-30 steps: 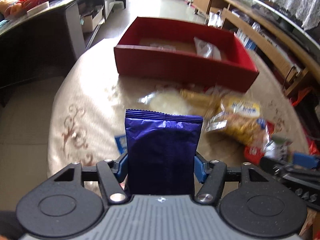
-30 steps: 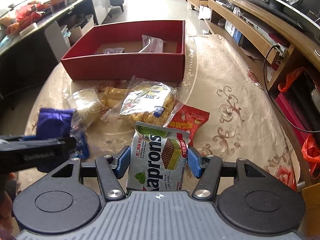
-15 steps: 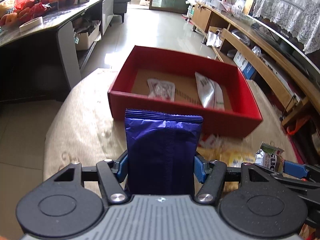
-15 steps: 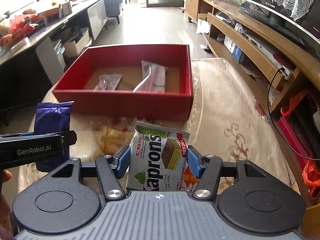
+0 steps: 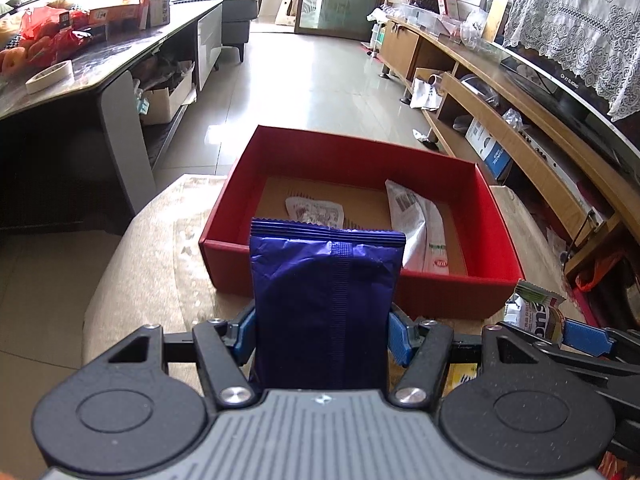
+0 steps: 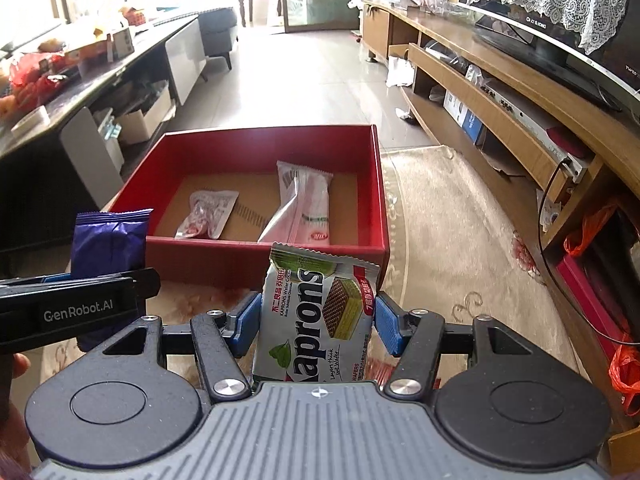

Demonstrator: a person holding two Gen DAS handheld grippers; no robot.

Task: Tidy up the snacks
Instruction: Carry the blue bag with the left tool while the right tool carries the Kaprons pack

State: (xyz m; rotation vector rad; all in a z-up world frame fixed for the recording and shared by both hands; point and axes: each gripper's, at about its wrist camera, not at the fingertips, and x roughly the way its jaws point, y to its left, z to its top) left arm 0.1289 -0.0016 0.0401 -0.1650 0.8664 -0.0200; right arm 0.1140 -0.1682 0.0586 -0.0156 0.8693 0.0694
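My left gripper point(image 5: 322, 334) is shut on a dark blue snack packet point(image 5: 324, 304), held upright just before the near wall of the red box point(image 5: 360, 284). My right gripper point(image 6: 316, 324) is shut on a grey-green Kaprons wafer packet point(image 6: 316, 312), also short of the red box point(image 6: 264, 258). The box holds a small white-red packet point(image 6: 206, 214) and a long white packet point(image 6: 300, 204). The blue packet point(image 6: 108, 240) and the left gripper show at the left of the right wrist view. The wafer packet point(image 5: 534, 312) shows at the right of the left wrist view.
The box stands on a beige patterned tablecloth point(image 6: 440, 248). A wooden TV bench point(image 6: 520, 92) runs along the right, a dark counter point(image 5: 80, 68) along the left. Snacks under the grippers are mostly hidden.
Both grippers have risen and moved toward the red box with their packets. The loose snacks on the cloth have dropped out of view and the box interior now shows.
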